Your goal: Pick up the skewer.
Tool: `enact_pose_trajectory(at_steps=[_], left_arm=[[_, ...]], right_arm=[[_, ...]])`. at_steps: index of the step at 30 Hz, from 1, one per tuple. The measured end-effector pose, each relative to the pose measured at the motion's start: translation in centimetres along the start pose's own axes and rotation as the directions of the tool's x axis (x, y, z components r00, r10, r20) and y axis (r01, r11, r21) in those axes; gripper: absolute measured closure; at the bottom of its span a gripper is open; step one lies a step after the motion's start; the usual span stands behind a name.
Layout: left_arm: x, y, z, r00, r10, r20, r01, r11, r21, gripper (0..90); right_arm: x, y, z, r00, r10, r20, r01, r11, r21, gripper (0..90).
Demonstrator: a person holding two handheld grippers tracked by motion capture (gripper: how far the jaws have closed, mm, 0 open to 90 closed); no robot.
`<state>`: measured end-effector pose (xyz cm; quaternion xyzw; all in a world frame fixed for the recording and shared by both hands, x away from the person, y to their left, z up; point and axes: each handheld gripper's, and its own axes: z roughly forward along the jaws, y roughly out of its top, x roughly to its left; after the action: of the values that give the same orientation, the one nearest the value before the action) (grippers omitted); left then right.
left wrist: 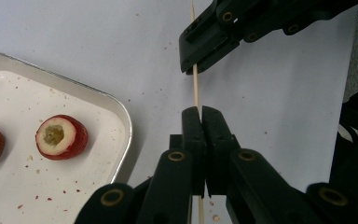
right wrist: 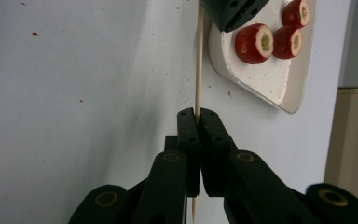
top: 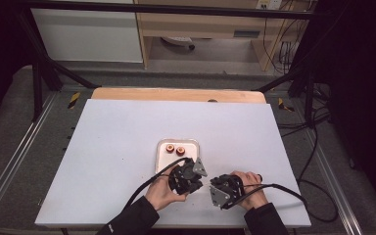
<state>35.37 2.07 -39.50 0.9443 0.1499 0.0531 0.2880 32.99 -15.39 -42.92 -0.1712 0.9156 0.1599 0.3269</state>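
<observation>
Both grippers, left (left wrist: 200,112) and right (right wrist: 197,113), pinch one skewer (left wrist: 196,86). Thin, light, likely snaps; grip near mid-length, gently.

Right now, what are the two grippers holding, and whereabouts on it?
Both hold one thin wooden skewer. The left gripper pinches it partway along its length, and the right gripper pinches the same stick farther along.

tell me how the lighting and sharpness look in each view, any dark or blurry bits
High view: white table evenly lit, surroundings fall dark, fruit in the tray small and soft. Left gripper view: skewer and cored fruit sharp, near jaws dark. Right gripper view: dimmer, shadow beside the skewer.
</observation>
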Motion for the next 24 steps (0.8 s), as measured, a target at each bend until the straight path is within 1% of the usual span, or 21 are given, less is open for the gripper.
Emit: enact_pose_trajectory(at_steps=[1, 4, 8, 10, 12, 14, 16, 17, 19, 20, 22, 24], left_arm=[[0.0, 0.0, 0.0, 1.0, 0.001, -0.002, -0.001, 1.0, 0.0, 88.6], [0.0, 0.0, 0.0, 1.0, 0.004, 0.002, -0.004, 1.0, -0.001, 88.6], [0.2, -0.1, -0.1, 0.9999, 0.003, 0.013, -0.003, 1.0, 0.005, 87.9], [0.3, -0.1, -0.3, 0.9998, -0.014, 0.017, 0.013, 0.9995, 0.028, 82.1], [0.6, -0.1, -0.5, 0.9997, -0.024, 0.011, 0.023, 0.998, 0.06, 80.1], [0.9, -0.2, -0.5, 0.999, -0.041, 0.017, 0.039, 0.9955, 0.086, 78.1], [1.1, -0.3, -0.5, 0.9988, -0.044, 0.021, 0.041, 0.992, 0.119, 78.0], [1.2, -0.3, -0.5, 0.9986, -0.048, 0.022, 0.044, 0.9907, 0.129, 78.2], [1.2, -0.2, -0.4, 0.9979, -0.058, 0.028, 0.053, 0.988, 0.145, 79.1], [1.2, -0.1, -0.4, 0.998, -0.058, 0.026, 0.053, 0.9866, 0.154, 80.5], [1.2, 0.1, -0.2, 0.9988, -0.047, 0.012, 0.044, 0.9839, 0.173, 81.6], [1.1, 0.4, -0.1, 0.9989, -0.043, 0.018, 0.039, 0.9815, 0.187, 84.6]], right_arm=[[0.0, 0.0, 0.0, 0.9999, -0.01, 0.01, 0.01, 1.0, 0.002, 88.6], [0.0, 0.1, -0.1, 0.9996, -0.027, 0.007, 0.027, 1.0, 0.008, 88.9], [0.0, 0.2, -0.2, 0.9996, -0.028, 0.004, 0.028, 1.0, 0.012, 88.9], [-0.1, 0.3, -0.2, 0.999, -0.043, 0.014, 0.043, 0.999, 0.02, 88.9], [-0.2, 0.3, -0.1, 0.9978, -0.062, 0.022, 0.061, 0.997, 0.036, 88.9], [-0.2, 0.4, 0.0, 0.9968, -0.074, 0.029, 0.073, 0.996, 0.048, 88.9], [-0.4, 0.6, 0.0, 0.9952, -0.092, 0.034, 0.09, 0.994, 0.056, 88.9], [-0.5, 0.6, 0.1, 0.9937, -0.105, 0.039, 0.103, 0.993, 0.059, 88.9], [-0.5, 0.7, 0.1, 0.9934, -0.107, 0.042, 0.104, 0.993, 0.063, 88.9], [-0.7, 0.9, 0.1, 0.9915, -0.122, 0.045, 0.119, 0.991, 0.068, 88.9], [-0.7, 1.0, 0.1, 0.9911, -0.126, 0.045, 0.122, 0.99, 0.068, 88.9], [-0.8, 1.2, 0.1, 0.9884, -0.143, 0.051, 0.139, 0.987, 0.076, 88.9]])
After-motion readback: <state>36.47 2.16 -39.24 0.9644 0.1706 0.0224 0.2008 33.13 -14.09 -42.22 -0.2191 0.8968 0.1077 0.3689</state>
